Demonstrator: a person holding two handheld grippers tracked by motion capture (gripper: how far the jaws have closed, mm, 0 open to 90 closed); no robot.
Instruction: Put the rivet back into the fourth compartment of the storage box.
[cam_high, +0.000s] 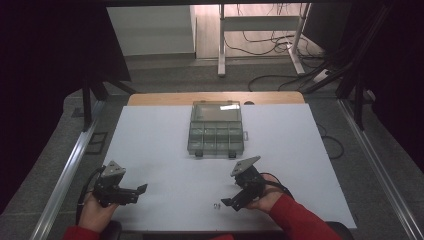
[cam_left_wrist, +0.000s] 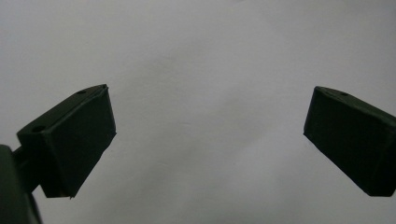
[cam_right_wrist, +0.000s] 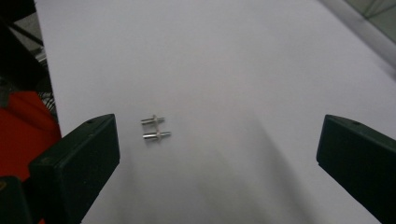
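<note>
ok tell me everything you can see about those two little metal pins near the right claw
The two metal pins are small, shiny and silver, each a thin rod with a wider collar partway along. They lie flat, side by side and roughly parallel, on the white table near its front edge. The open right claw sits just beside them, not touching.

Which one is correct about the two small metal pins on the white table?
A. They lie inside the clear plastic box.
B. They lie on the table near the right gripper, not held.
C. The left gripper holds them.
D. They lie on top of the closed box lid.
B: the two small metal pins lie side by side on the white table, just ahead of the open right gripper and touched by neither jaw.
</note>
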